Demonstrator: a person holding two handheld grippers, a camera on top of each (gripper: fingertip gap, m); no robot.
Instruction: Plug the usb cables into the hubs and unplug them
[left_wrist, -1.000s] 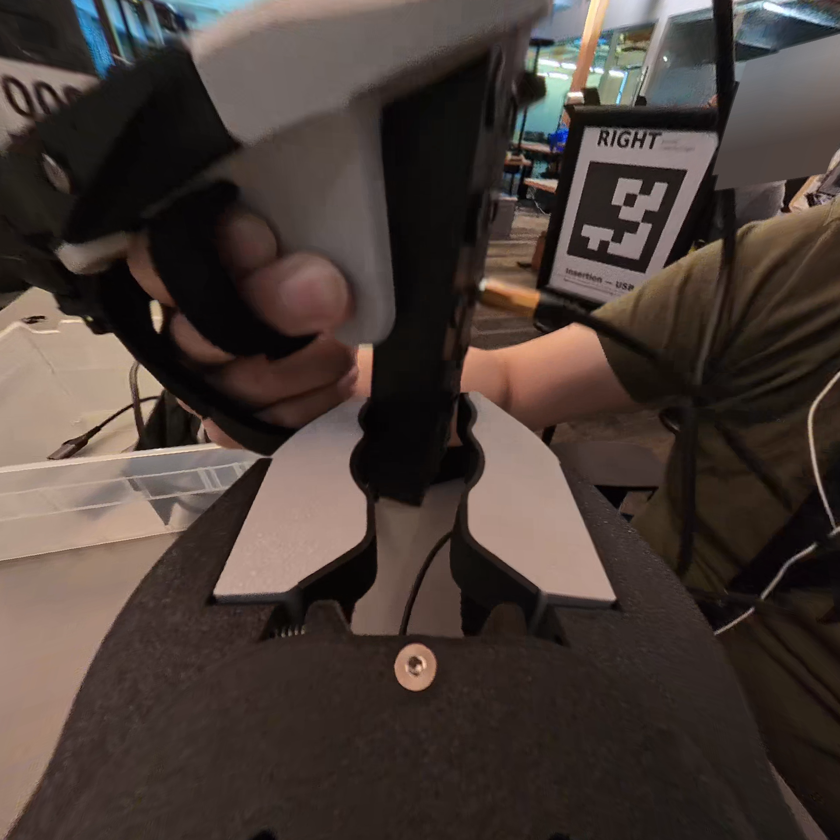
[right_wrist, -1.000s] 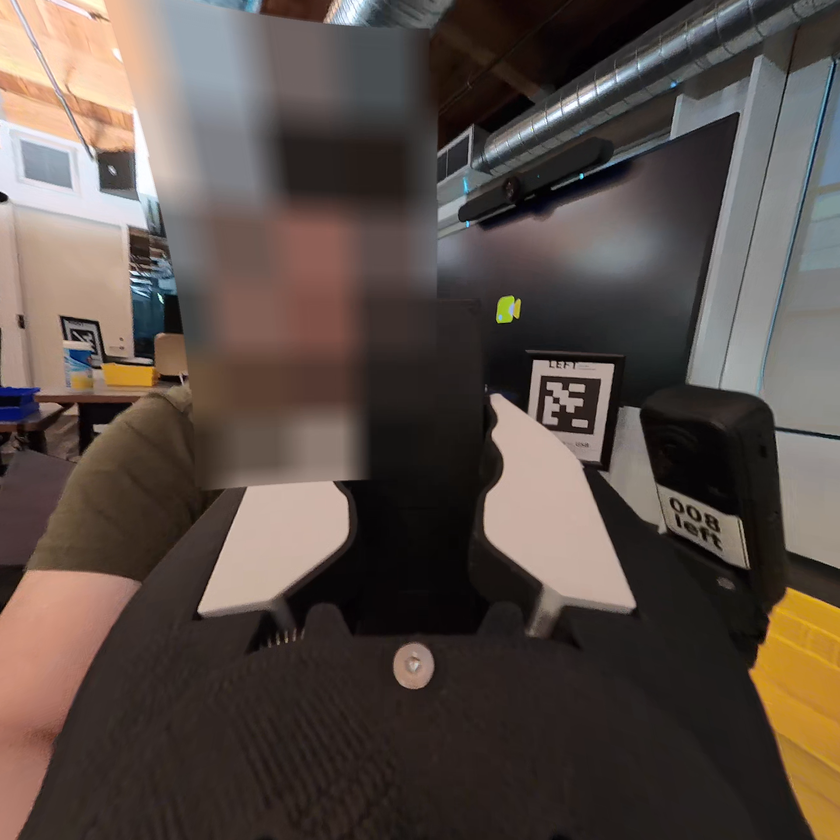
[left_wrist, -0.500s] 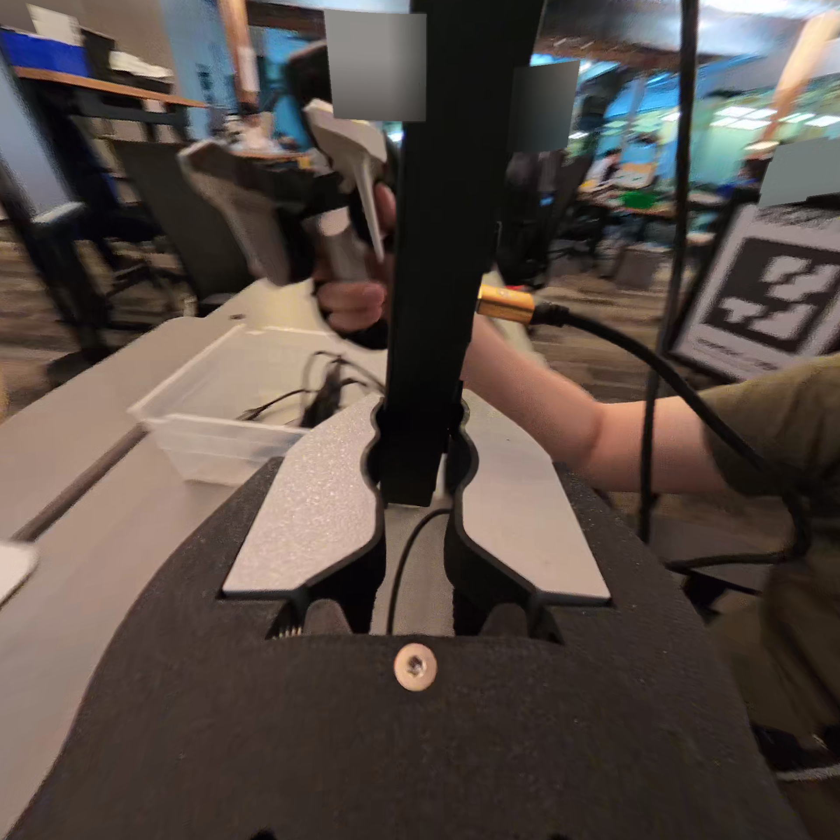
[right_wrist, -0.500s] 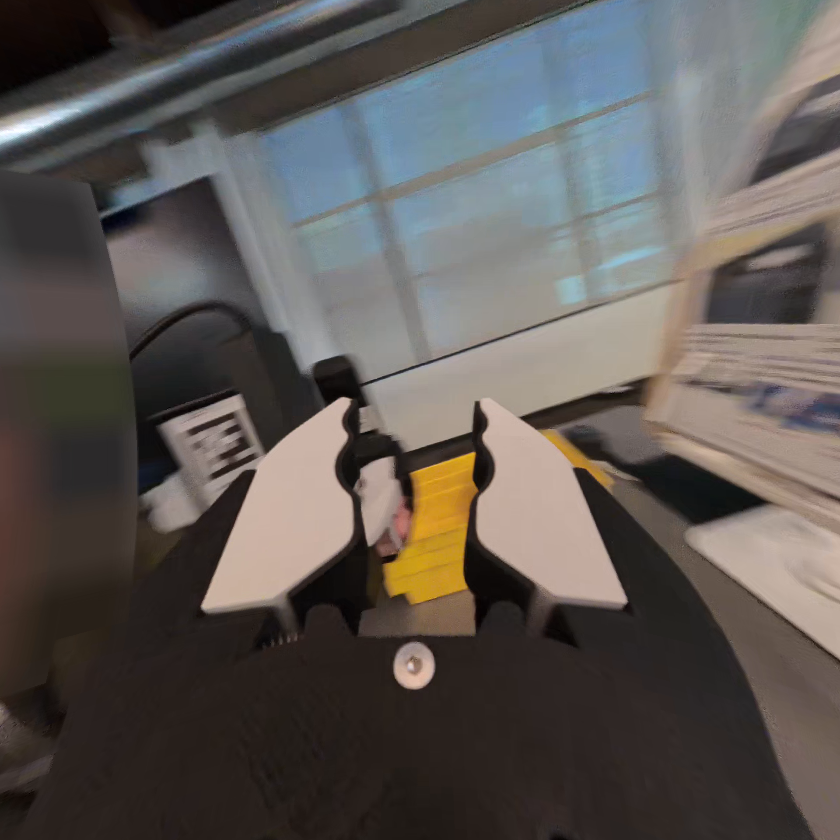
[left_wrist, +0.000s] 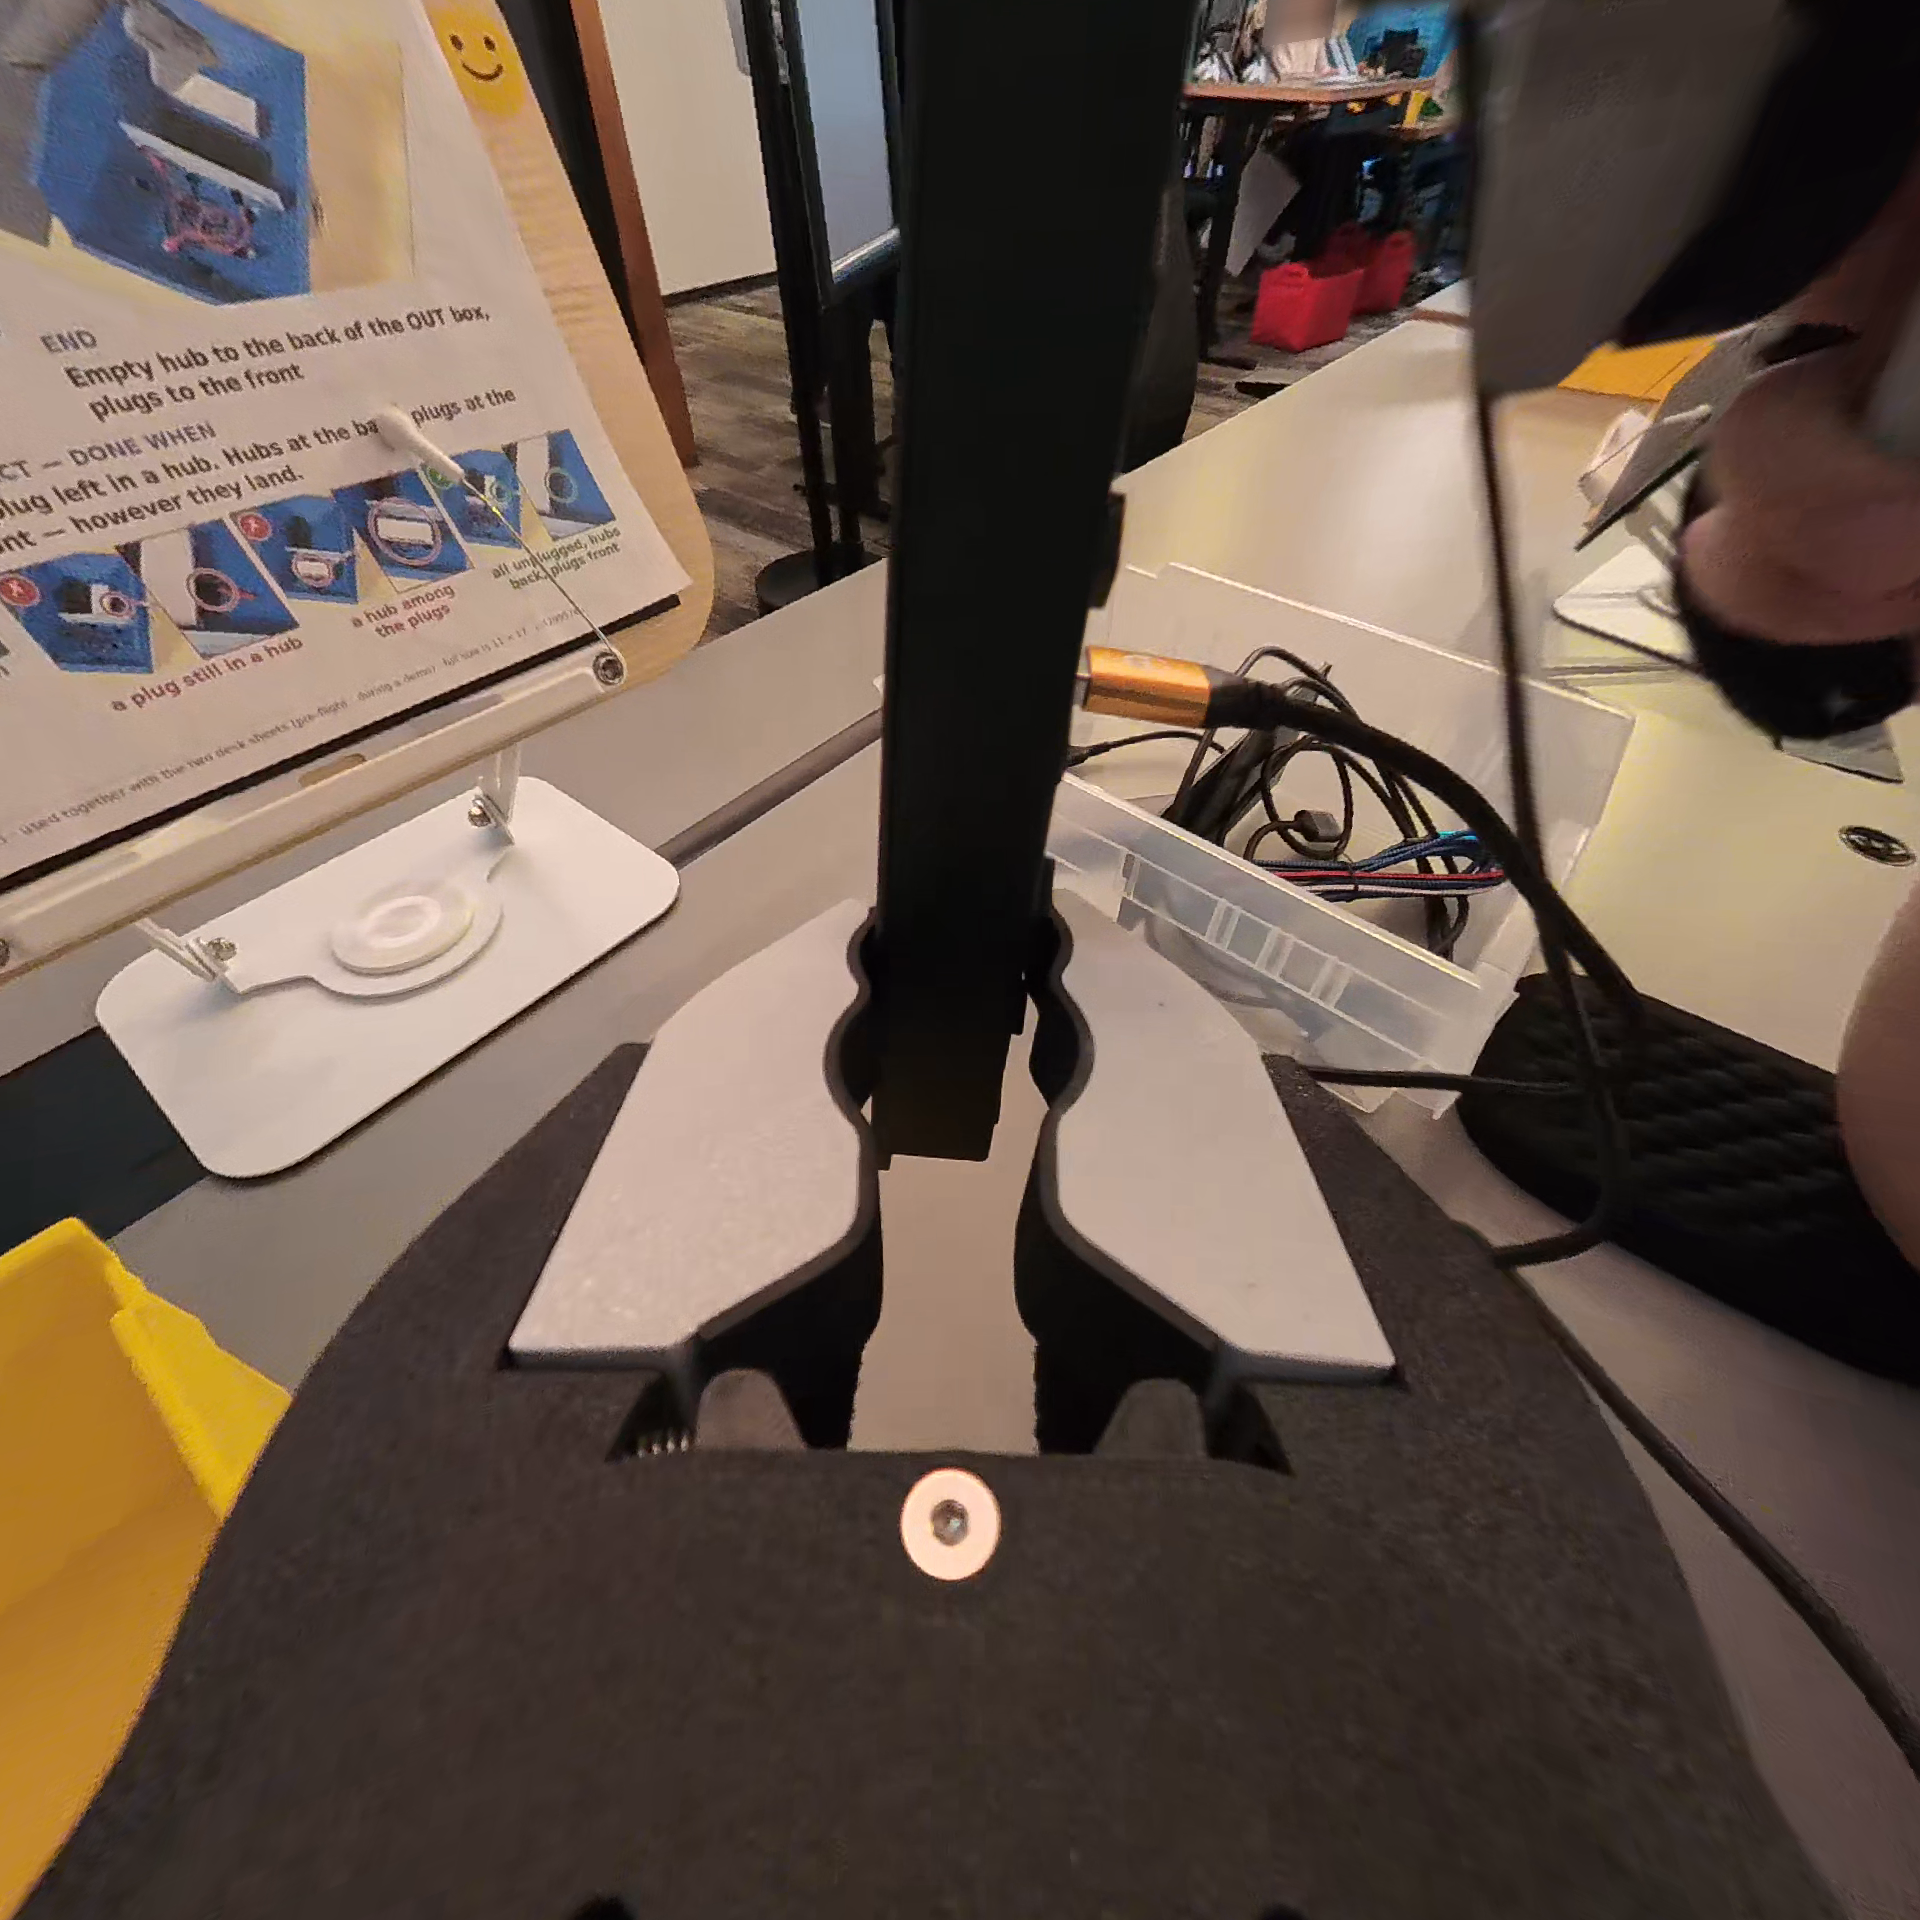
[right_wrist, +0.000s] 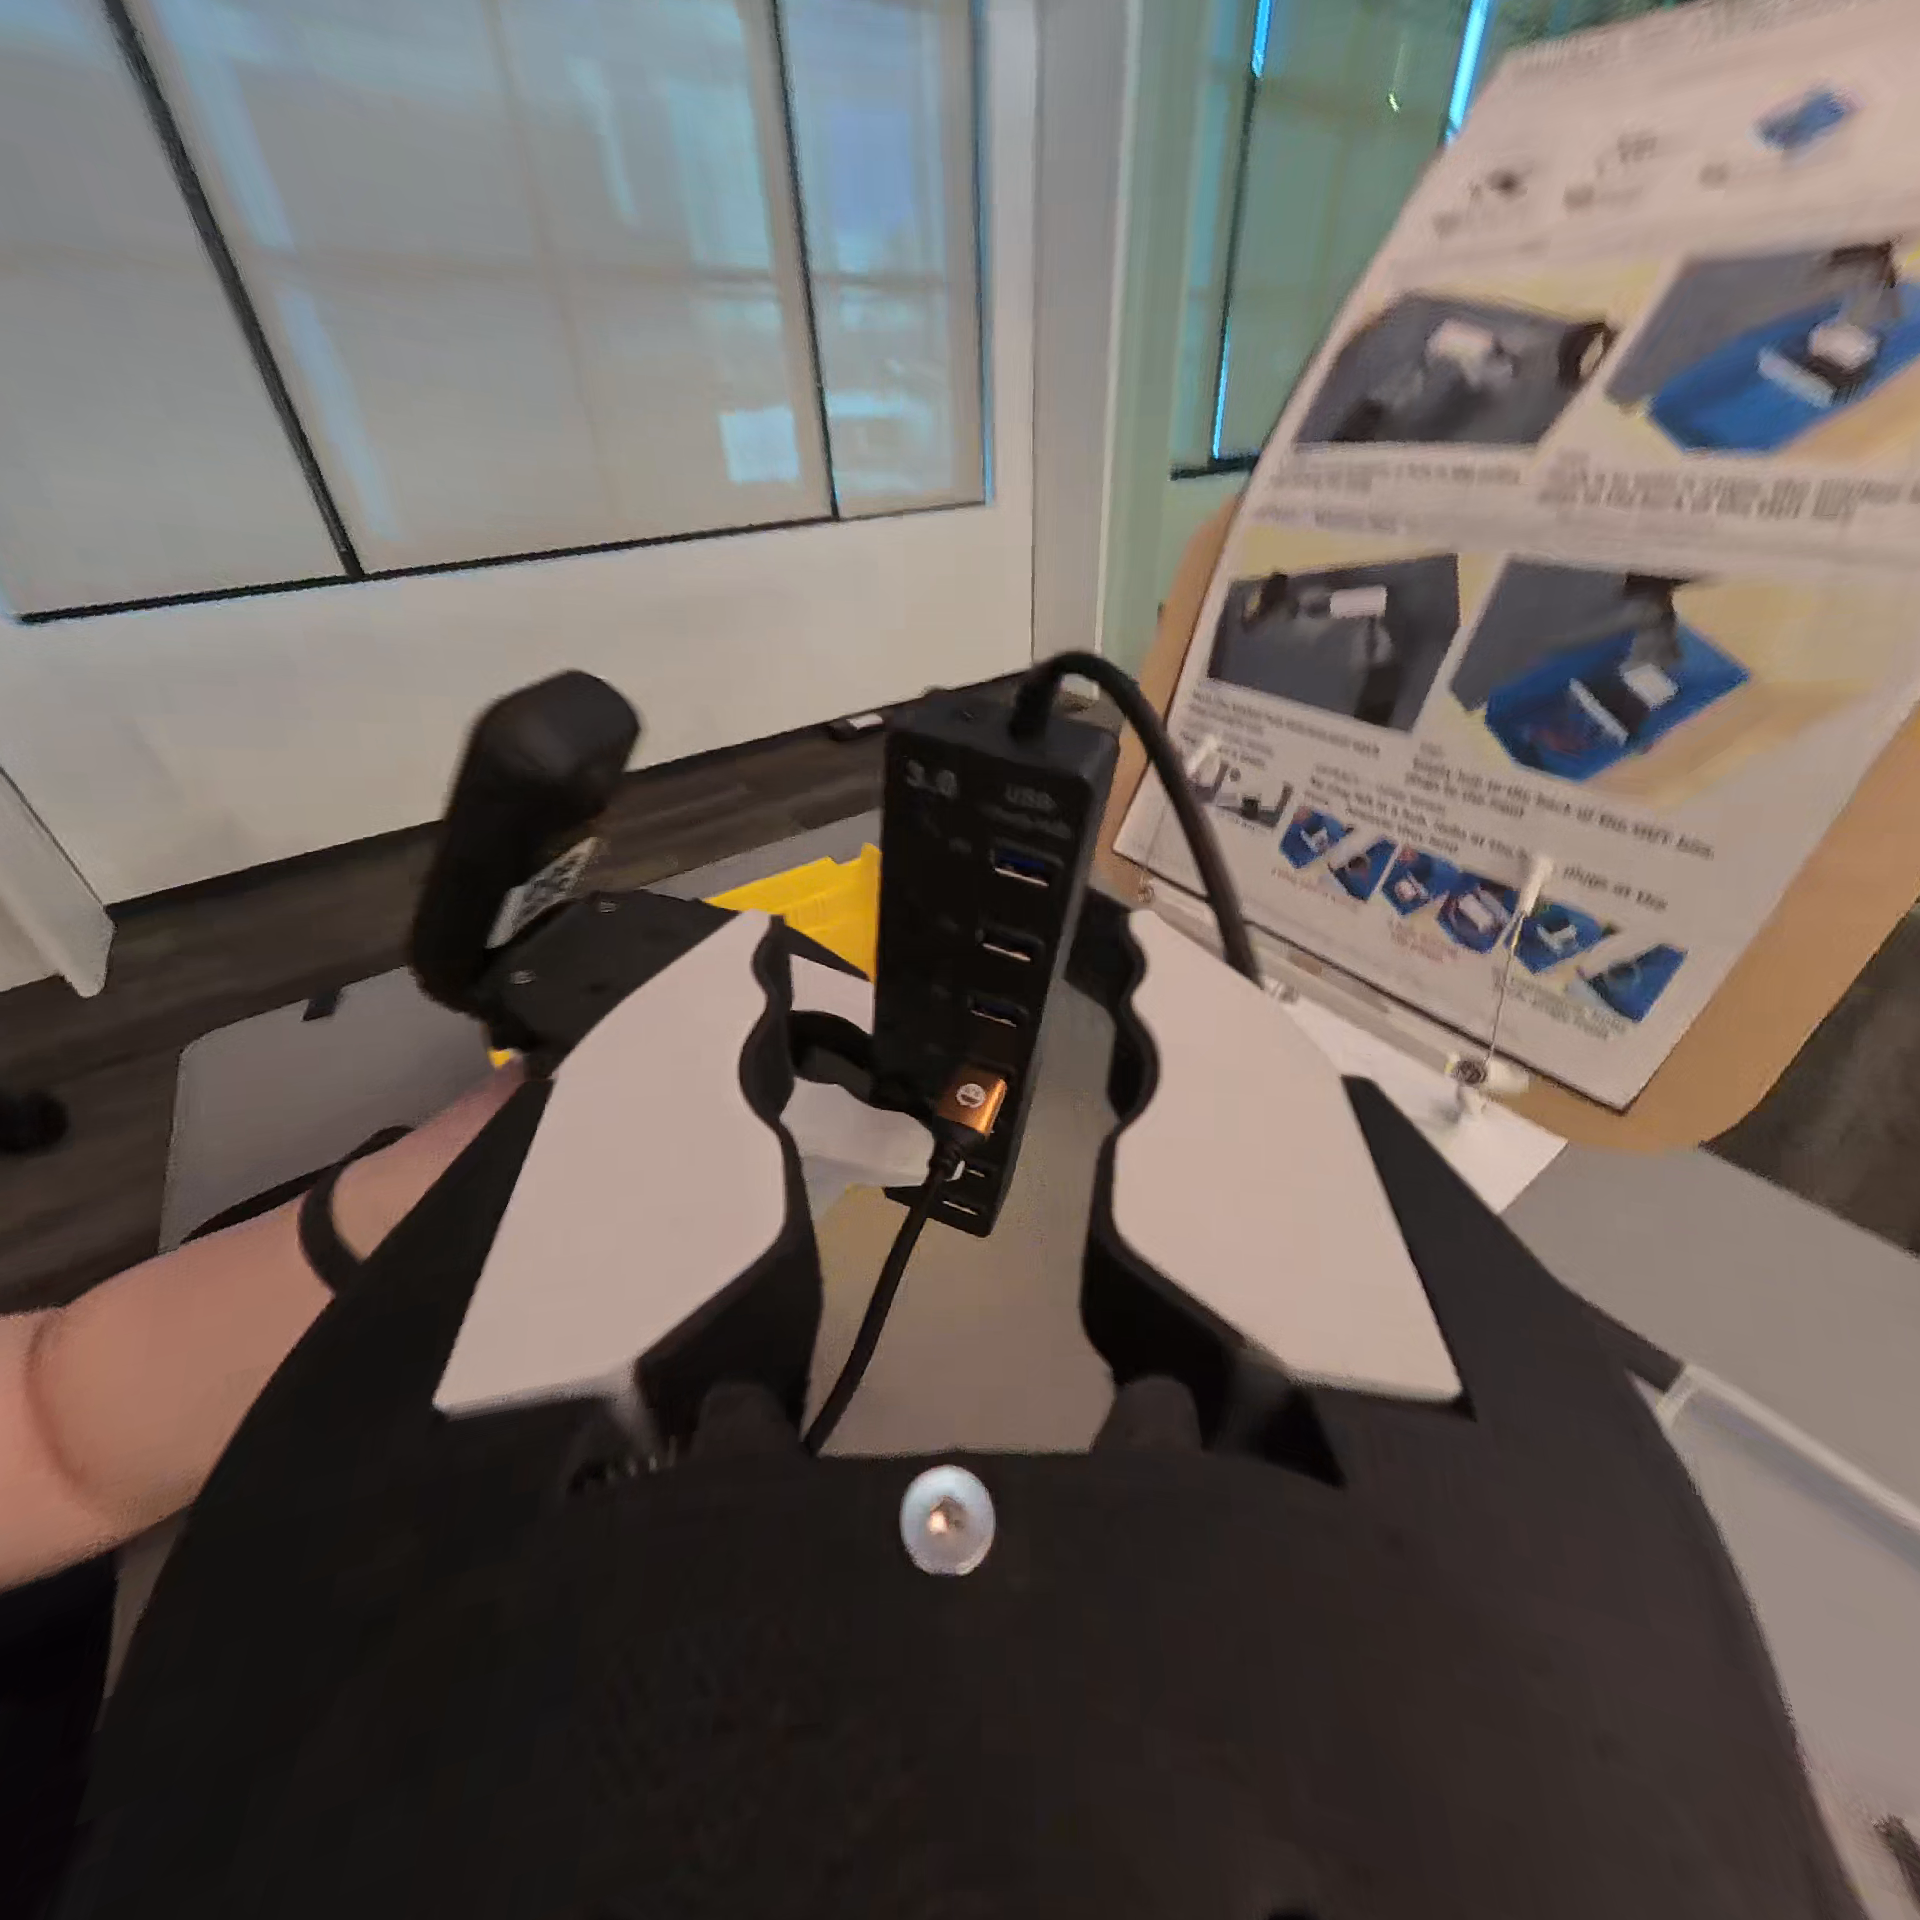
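My left gripper is shut on the lower end of a black USB hub and holds it upright above the table. An orange-gold USB plug sits in a port on the hub's right side, and its black cable trails right. In the right wrist view the hub shows its row of ports, with the plug in a lower one. My right gripper is open and faces the ports. The plug's cable runs down between its fingers, which grip nothing.
A clear bin of tangled cables lies right of the hub. An instruction board stands on a white base at the left and also shows in the right wrist view. A yellow bin is at the lower left. Some 12 cm of space lies between my two pairs of fingers.
My right gripper opened off a black object, swung away, then came round to face the hub's ports. My left gripper turned with the hub from the person toward the table.
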